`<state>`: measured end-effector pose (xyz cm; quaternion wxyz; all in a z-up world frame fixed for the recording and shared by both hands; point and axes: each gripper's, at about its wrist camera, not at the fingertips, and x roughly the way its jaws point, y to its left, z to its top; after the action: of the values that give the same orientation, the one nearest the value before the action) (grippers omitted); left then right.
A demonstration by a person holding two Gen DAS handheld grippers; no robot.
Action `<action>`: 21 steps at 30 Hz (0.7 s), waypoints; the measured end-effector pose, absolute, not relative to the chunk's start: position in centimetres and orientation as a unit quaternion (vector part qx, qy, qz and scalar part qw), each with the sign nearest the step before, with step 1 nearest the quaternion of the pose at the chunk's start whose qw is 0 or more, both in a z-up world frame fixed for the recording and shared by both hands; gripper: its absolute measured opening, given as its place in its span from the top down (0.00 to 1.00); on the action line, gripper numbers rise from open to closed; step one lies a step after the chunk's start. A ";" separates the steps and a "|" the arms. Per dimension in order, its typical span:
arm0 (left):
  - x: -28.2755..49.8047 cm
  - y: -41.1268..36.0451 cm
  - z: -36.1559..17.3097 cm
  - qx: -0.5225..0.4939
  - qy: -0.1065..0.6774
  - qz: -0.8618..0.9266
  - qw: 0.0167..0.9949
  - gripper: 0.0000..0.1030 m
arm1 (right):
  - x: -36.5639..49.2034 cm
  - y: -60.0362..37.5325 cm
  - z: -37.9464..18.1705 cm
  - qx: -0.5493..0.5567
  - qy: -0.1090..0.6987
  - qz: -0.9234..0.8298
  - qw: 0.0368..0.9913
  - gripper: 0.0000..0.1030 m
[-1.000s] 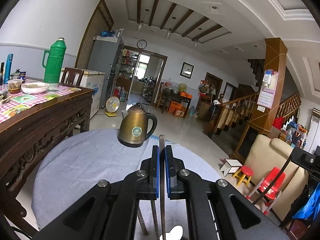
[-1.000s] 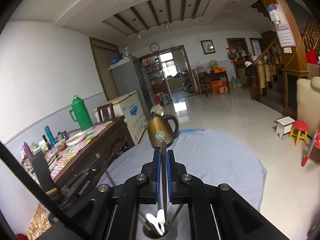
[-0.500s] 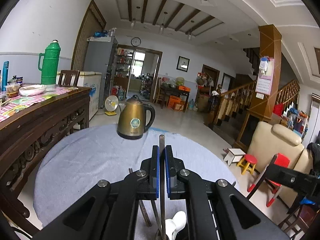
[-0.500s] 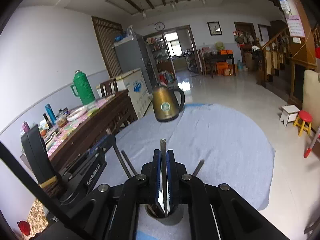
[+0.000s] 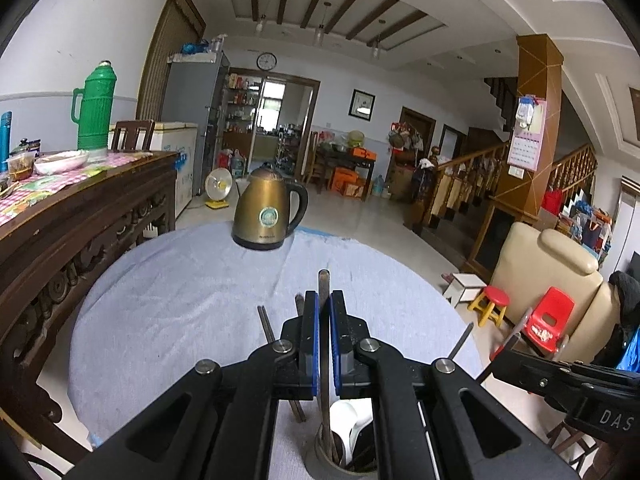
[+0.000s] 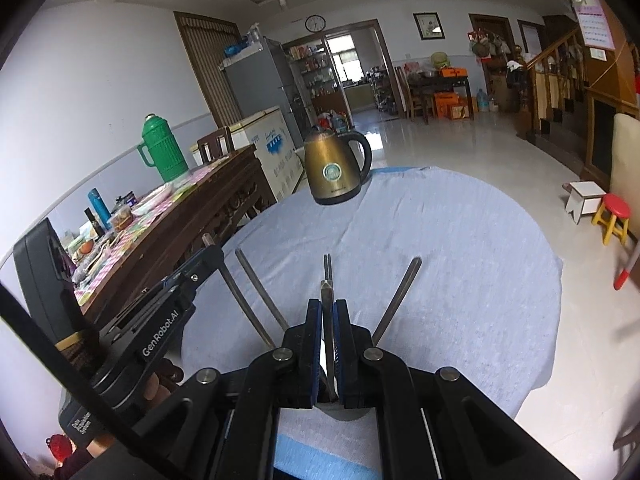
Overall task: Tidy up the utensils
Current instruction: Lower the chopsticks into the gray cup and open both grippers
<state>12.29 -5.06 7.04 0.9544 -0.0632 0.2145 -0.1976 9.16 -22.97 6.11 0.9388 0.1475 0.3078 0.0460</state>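
My left gripper is shut on a flat metal utensil handle that stands upright, its lower end inside a grey utensil holder just below the jaws. A white spoon and other handles also stand in the holder. My right gripper is shut on a metal utensil over the same holder. More handles lean out of it. The left gripper's body shows at the left of the right wrist view.
The holder stands on a round table with a pale blue cloth. A brass-coloured kettle stands at the table's far edge. A dark wooden sideboard with a green thermos is to the left. Stools and chairs are to the right.
Both grippers have lowered with their utensils toward the holder. More of the table shows, and handles in the holder have come into view around the jaws.
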 end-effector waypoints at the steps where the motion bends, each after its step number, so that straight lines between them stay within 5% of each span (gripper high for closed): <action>1: 12.3 -5.0 6.9 -0.062 0.218 -0.197 0.954 0.95 | 9.2 -23.0 5.9 0.149 0.310 0.046 0.938 0.94; 8: 11.7 -4.6 6.5 -0.040 0.231 -0.184 0.954 0.94 | 9.5 -23.3 5.3 0.174 0.324 0.046 0.929 0.92; 10: 11.4 -4.4 6.7 -0.035 0.228 -0.180 0.956 0.86 | 9.5 -23.7 5.2 0.185 0.321 0.036 0.928 0.84; 12: 11.1 -3.7 7.0 -0.036 0.221 -0.172 0.959 0.62 | 9.3 -24.5 5.1 0.203 0.315 0.033 0.926 0.75; 13: 10.8 -3.2 7.3 -0.039 0.213 -0.164 0.962 0.57 | 9.0 -24.8 5.1 0.213 0.309 0.032 0.926 0.75; 18: 9.5 -1.3 7.7 -0.031 0.190 -0.137 0.972 0.39 | 7.5 -26.5 4.5 0.246 0.279 0.020 0.928 0.74; 21: 9.2 -0.7 7.5 -0.024 0.194 -0.129 0.972 0.36 | 7.2 -27.5 3.6 0.267 0.281 0.011 0.922 0.73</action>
<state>9.17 -0.67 7.46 0.9721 -0.0236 0.1943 -0.1289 7.22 -27.48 3.57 0.9218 0.2667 0.2813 0.0107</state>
